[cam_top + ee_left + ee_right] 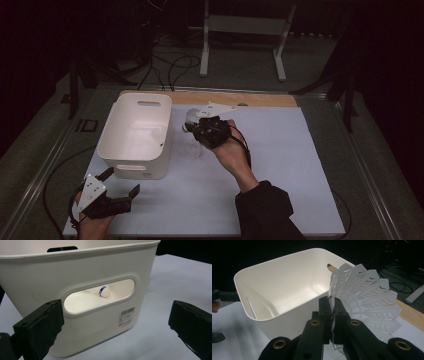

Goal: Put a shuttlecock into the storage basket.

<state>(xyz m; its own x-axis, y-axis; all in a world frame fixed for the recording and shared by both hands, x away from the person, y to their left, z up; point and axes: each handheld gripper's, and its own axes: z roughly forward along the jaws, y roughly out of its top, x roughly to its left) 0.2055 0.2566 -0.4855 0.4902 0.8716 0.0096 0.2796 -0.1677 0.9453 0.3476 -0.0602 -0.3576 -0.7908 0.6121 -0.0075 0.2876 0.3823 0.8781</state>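
I'm cataloguing: right gripper point(332, 322), black linked jaws showing brass-ringed screws; left gripper point(120, 192) wearing grey three-cornered plate, trailing black cable; dark sleeve point(265, 210).

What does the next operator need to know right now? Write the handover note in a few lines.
Right gripper: shut on the skirt of a white shuttlecock, held beside the white bin, not yet over it.
Left gripper: open, holding nothing, at the bin's near end by its handle cutout.
Done: another shuttlecock, blue-banded cork, already lies inside the bin.
Left: probably carry the held shuttlecock over the rim and release.
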